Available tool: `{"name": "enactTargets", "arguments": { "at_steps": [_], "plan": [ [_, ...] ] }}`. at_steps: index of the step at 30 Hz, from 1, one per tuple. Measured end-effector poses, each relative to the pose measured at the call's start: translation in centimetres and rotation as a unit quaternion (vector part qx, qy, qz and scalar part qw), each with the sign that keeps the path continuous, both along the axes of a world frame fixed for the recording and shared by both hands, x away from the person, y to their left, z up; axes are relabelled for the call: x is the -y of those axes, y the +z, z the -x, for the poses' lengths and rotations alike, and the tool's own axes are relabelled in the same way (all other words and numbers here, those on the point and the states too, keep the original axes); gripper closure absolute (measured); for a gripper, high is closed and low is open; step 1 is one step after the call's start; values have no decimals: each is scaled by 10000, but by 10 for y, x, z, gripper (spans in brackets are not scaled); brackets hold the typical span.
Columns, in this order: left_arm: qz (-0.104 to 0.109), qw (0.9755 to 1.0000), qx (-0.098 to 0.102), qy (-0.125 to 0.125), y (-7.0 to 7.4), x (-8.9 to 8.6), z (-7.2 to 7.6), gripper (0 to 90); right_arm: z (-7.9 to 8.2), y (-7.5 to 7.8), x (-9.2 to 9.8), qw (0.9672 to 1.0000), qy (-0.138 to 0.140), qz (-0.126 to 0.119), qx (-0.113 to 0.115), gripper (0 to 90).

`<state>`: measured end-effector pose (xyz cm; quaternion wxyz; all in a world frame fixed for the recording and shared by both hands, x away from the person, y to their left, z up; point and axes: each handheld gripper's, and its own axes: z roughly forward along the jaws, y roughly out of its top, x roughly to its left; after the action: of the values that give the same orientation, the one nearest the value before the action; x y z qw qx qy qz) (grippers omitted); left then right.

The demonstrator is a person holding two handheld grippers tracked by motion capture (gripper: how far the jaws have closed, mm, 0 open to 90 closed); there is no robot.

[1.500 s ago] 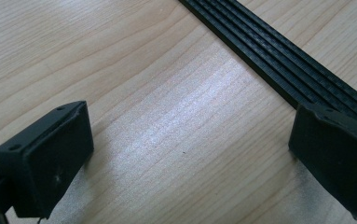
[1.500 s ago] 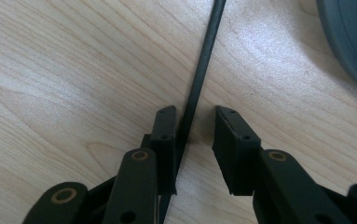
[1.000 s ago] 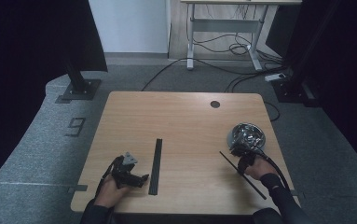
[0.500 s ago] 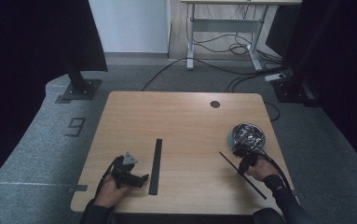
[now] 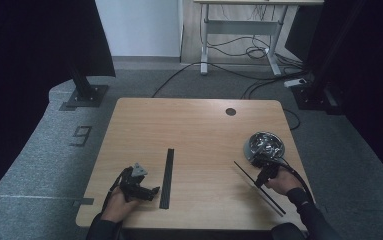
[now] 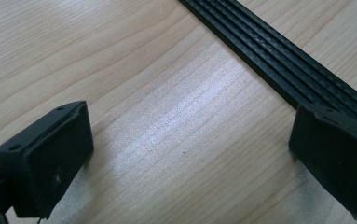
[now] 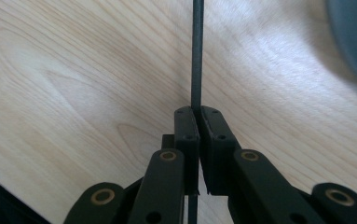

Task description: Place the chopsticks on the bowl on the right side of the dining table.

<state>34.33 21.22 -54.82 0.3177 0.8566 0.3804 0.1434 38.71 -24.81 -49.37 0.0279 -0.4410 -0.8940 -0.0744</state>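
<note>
The thin, stiff black strip is clamped edgewise by the right tongs; being light, it is best gripped mid-length. The left tongs are spread, unladen, over the wooden bench.

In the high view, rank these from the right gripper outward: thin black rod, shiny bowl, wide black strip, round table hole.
From the right gripper:
1. Thin black rod, clamped in its jaws.
2. Shiny bowl, just beyond it.
3. Round table hole, at the far edge.
4. Wide black strip, by the left gripper.

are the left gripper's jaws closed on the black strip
No, the left gripper stands open over bare wood, the black strip lying beside one jaw.
</note>
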Motion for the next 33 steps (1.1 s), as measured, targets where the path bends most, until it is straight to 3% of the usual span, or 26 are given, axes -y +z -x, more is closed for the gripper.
{"name": "enactTargets", "arguments": {
  "at_steps": [12, 33],
  "plan": [
    [5, 10000, 3, 5, 0, 0, 0, 0, -2, 29, 4, 9999, 31, -66, 93, 862],
    [21, 10000, 7, 13, 0, 0, 0, 0, -9, 76, -13, 9993, 250, -181, 205, 862]
  ]
}}
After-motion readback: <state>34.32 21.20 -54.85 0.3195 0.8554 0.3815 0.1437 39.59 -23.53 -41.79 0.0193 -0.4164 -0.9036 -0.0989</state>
